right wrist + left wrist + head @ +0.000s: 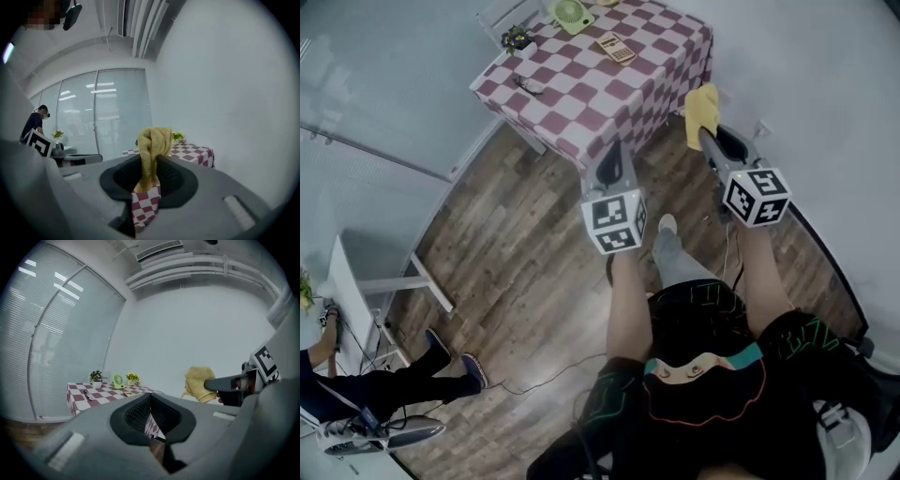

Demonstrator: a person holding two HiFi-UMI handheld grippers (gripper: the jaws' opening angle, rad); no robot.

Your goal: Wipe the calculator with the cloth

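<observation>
The tan calculator [615, 48] lies flat on the red-and-white checkered table [652, 70], far ahead of both grippers; in the left gripper view the calculator [129, 393] is a small speck. My right gripper [706, 137] hangs in the air off the table's near right corner, shut on a bunched yellow cloth [702, 111]. In its own view the cloth [154, 145] rises between the closed jaws of the right gripper [149, 164]. My left gripper [615, 150] hovers before the table's near edge, and in its own view the left gripper [150, 398] is shut with nothing in it.
On the table stand a green fan [571, 13], a small potted plant [517, 38] and a dark object [528, 87]. Wood floor lies between me and the table. A seated person [366, 386] and a white desk [349, 292] are at the lower left.
</observation>
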